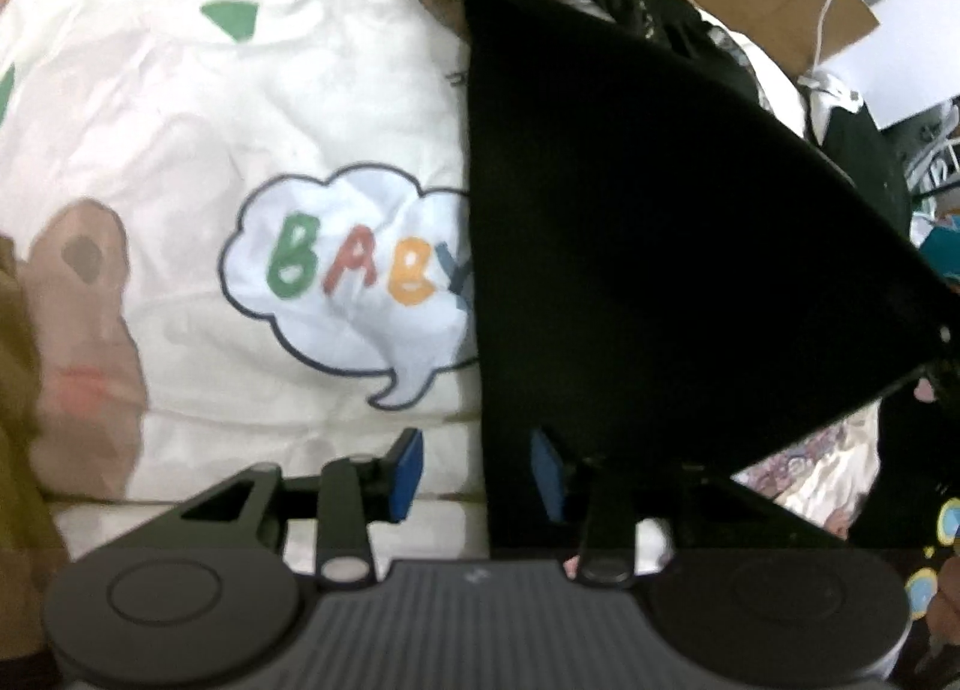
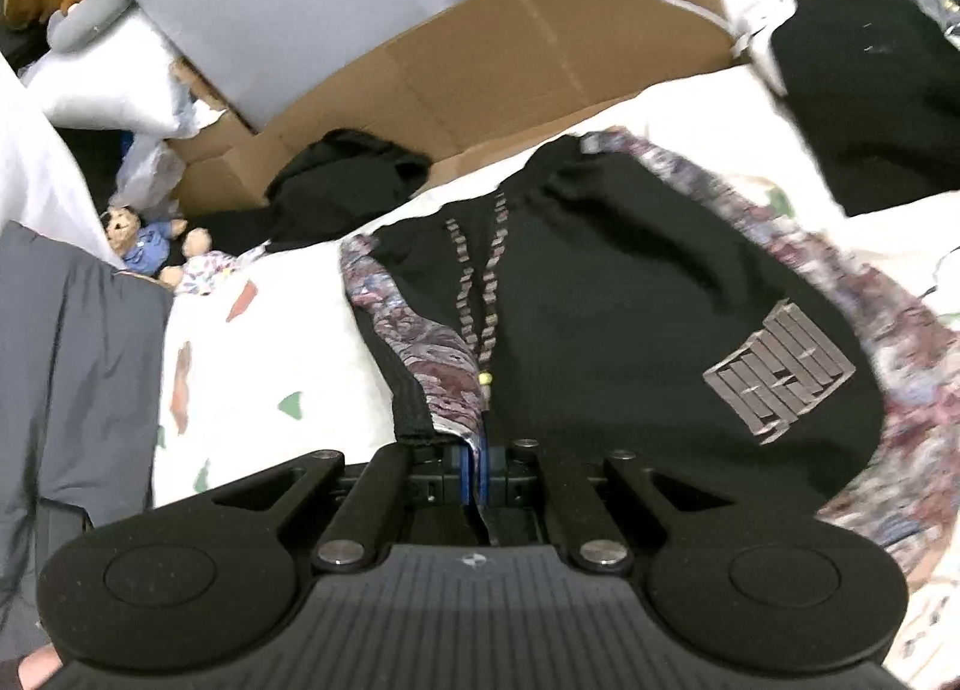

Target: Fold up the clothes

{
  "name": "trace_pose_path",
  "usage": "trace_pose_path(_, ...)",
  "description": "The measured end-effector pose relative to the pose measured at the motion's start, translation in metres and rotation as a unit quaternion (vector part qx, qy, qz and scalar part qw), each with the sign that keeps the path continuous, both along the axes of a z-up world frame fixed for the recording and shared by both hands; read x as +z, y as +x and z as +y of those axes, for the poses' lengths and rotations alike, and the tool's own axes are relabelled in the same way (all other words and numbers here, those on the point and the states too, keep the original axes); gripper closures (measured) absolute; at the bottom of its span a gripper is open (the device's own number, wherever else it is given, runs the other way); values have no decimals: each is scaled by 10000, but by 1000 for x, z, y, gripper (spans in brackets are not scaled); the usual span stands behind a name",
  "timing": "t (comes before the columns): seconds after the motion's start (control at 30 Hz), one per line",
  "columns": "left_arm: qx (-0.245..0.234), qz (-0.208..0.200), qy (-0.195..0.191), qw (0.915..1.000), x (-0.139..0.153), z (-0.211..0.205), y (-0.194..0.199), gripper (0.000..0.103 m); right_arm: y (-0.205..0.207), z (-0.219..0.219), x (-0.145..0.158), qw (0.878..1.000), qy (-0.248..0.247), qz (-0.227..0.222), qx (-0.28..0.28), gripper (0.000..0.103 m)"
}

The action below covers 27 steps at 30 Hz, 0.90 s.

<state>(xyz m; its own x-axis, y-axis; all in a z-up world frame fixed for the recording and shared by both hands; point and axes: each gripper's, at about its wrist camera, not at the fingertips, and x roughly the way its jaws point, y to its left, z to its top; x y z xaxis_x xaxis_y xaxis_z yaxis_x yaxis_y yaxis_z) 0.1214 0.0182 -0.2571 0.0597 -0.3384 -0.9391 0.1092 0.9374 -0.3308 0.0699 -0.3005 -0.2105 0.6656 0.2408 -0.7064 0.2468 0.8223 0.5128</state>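
Black shorts (image 2: 630, 294) with patterned purple side stripes, a drawstring and a grey square logo lie on a white cartoon-print bedsheet (image 2: 270, 354). My right gripper (image 2: 477, 471) is shut on the shorts' patterned edge near the waistband. In the left wrist view the same black shorts (image 1: 648, 246) hang as a taut sheet on the right. My left gripper (image 1: 477, 474) is open, with the fabric's left edge between its blue pads; the right pad (image 1: 549, 474) lies against the cloth.
The sheet (image 1: 240, 120) carries a "BABY" speech bubble (image 1: 354, 276) and a bear print. Cardboard boxes (image 2: 510, 60), another black garment (image 2: 342, 180), a black bag (image 2: 870, 90), grey cloth (image 2: 78, 384) and stuffed toys (image 2: 150, 252) border the bed.
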Motion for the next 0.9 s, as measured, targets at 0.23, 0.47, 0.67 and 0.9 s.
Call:
trace_pose_path(0.23,-161,173,-1,9997,-10,-31,-10,59,-25,-53,-13,9988,-25,95,-486,100)
trace_pose_path(0.47,-295,336,-70,9990,-22,-67,-29,57,-39,-104,-19,9937,209,103,-1092,100)
trace_pose_path(0.67,-261,474,-140,9984,-34,-81,-42,56,-48,-134,-29,9887,224,169,-1475,100)
trace_pose_path(0.9,-363,600,-176,9974,-56,-99,-54,56,-55,-154,-56,9828,390,405,-1757,100)
